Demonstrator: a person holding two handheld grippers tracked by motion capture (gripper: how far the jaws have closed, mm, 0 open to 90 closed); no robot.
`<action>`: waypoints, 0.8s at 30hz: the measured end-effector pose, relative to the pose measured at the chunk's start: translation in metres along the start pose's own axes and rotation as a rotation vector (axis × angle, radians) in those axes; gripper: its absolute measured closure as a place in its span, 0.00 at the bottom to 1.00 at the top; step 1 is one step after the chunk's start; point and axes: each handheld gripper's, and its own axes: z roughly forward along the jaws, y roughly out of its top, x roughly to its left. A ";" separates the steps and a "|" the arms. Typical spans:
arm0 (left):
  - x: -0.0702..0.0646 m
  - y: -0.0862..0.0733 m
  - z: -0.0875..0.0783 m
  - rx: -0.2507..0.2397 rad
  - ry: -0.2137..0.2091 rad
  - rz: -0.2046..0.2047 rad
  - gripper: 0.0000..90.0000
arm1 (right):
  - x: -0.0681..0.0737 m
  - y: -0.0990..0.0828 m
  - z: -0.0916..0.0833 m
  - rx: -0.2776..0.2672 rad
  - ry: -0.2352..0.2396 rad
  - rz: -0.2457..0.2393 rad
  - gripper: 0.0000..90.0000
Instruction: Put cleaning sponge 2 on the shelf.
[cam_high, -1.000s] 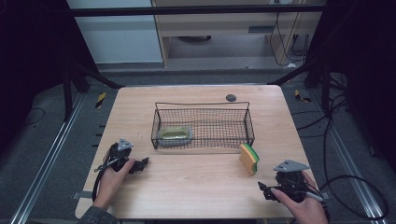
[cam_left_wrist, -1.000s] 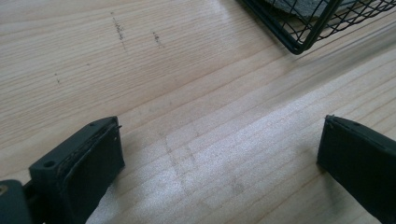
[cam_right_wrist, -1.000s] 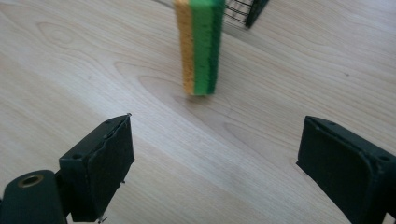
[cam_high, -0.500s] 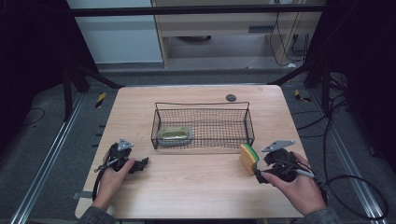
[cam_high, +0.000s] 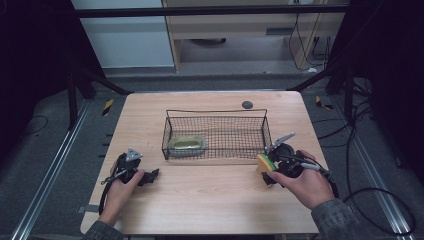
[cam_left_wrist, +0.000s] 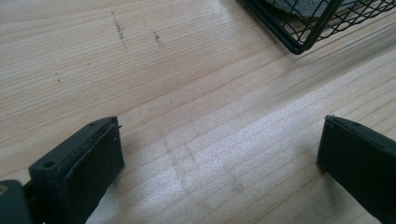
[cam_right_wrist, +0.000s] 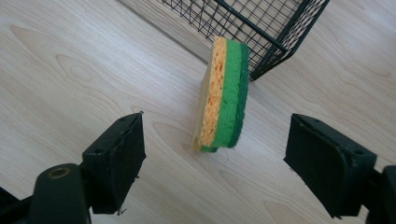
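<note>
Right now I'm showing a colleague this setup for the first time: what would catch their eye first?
Probably the yellow-and-green sponge, standing on edge on the wooden table just outside the near right corner of the black wire basket. The right hand-held gripper faces it with jaws apart, not touching it. A pale green item lies at the basket's left end.

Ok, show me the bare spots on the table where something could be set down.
Bare wood runs along the near table edge between the left gripper and the right gripper. The far strip behind the basket is free but for a small dark disc. Inside the basket, right of the pouch, is open. It is crowded around the sponge.
</note>
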 end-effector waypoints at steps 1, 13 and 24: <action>0.000 0.000 0.000 0.000 0.000 0.000 0.00 | -0.001 0.002 0.001 0.005 0.002 0.007 0.23; 0.000 0.000 0.000 -0.001 -0.002 0.002 0.00 | -0.013 0.022 0.033 0.114 0.038 0.065 0.32; 0.001 0.001 0.000 0.002 -0.003 0.006 0.00 | -0.017 0.027 0.055 0.165 0.028 0.078 0.42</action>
